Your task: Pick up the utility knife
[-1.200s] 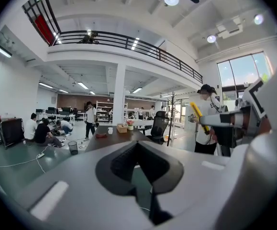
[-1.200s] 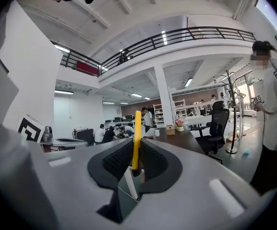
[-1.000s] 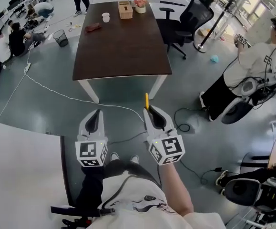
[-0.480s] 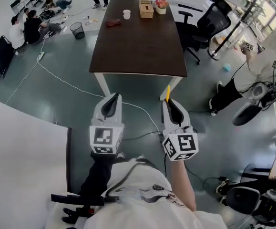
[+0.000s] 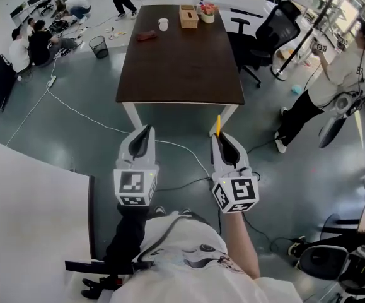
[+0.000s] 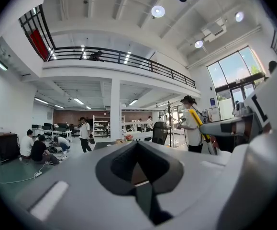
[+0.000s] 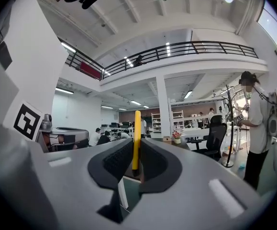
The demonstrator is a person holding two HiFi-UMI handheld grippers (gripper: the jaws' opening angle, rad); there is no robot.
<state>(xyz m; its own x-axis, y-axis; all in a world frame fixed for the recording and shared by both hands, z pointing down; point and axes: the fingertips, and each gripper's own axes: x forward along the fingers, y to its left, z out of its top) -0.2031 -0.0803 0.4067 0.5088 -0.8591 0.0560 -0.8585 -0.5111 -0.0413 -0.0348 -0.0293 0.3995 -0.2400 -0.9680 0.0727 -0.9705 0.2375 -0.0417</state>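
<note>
The utility knife (image 5: 218, 124) is a thin yellow bar that sticks out past my right gripper (image 5: 222, 141) toward the table. In the right gripper view the right gripper (image 7: 135, 153) is shut on the knife (image 7: 136, 137), which stands upright on edge between the black pads. My left gripper (image 5: 144, 136) is beside it, a hand's width to the left, with its jaws together and nothing in them. The left gripper view shows the left gripper (image 6: 137, 150) with its pads meeting, and the knife (image 6: 196, 121) off to the right. Both grippers hang in the air over the grey floor.
A dark brown table (image 5: 179, 62) stands ahead, with a wooden box (image 5: 188, 16) and a cup (image 5: 163, 24) at its far end. A black office chair (image 5: 264, 33) is at the table's right and a person (image 5: 336, 68) further right. Cables (image 5: 75, 115) cross the floor, and a white surface (image 5: 24, 213) is at lower left.
The head view has swung so the table sits more centrally. The left gripper has risen a little beside the right one. The knife stays clamped in the right gripper.
</note>
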